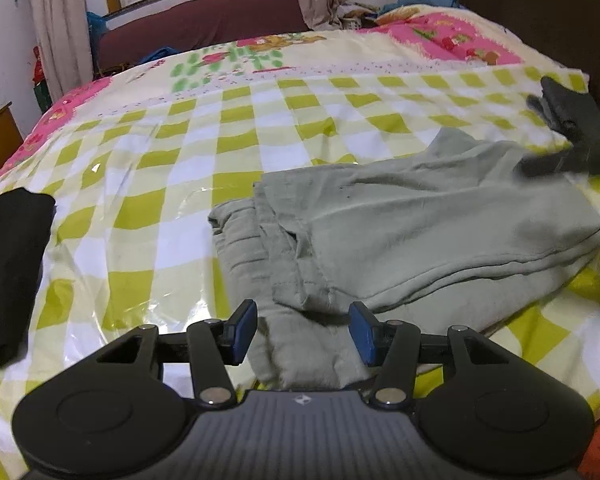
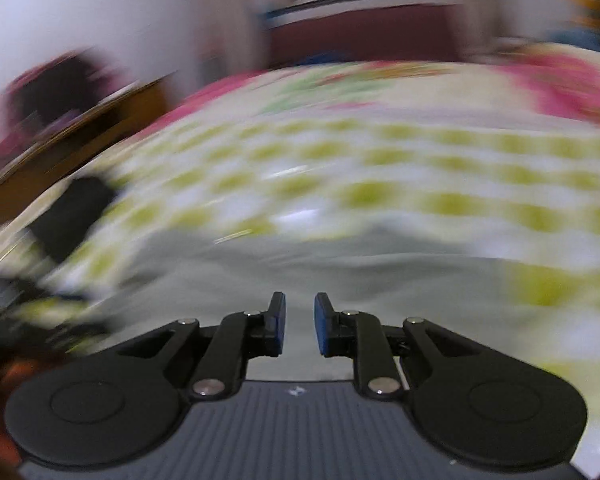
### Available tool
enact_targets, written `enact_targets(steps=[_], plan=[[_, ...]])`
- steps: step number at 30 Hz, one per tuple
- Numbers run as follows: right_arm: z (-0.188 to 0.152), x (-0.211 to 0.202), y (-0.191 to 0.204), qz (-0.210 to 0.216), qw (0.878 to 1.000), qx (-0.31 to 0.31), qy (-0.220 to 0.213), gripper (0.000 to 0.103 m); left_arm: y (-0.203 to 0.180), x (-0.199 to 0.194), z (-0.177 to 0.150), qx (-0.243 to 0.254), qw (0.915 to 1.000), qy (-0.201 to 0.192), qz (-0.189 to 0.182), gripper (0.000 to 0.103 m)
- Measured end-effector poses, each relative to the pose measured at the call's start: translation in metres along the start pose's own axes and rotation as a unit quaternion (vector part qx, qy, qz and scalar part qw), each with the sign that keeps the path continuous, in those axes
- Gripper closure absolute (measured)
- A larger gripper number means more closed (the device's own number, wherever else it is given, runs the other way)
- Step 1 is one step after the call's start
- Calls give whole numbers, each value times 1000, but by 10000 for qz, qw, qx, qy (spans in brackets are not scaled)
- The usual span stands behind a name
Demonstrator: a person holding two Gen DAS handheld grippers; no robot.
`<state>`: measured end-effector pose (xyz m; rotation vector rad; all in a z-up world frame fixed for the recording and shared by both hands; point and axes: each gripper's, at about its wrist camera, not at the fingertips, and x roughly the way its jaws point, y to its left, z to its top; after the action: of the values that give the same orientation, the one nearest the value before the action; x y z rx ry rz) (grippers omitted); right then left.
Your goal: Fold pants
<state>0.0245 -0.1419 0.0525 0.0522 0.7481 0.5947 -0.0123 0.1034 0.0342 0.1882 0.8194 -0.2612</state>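
Checked yellow-green bedcover (image 1: 228, 120) carries grey-green pants (image 1: 420, 232); maroon sofa (image 1: 204, 24) beyond

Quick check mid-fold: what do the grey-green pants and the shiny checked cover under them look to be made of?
The grey-green pants look like soft matte woven cotton or similar: dull surface, limp creases, stitched hems. The green-and-white checked cover appears to be printed fabric under clear plastic film, or glossy vinyl: sharp glare streaks and crinkly wrinkles. I cannot tell which.
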Motion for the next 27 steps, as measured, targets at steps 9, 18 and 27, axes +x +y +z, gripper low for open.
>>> enact_targets(steps=[9, 18, 27], plan=[[-10, 81, 93, 840, 9819, -1610, 535, 74, 36, -23, -23, -398, 9991, -100, 102, 39], [-7, 99, 92, -181, 9880, -1511, 251, 77, 55, -26, -38, -762, 9969, -183, -37, 39], [-9, 107, 95, -205, 9908, -1333, 137, 78, 54, -26, -40, -863, 9960, -231, -84, 39]])
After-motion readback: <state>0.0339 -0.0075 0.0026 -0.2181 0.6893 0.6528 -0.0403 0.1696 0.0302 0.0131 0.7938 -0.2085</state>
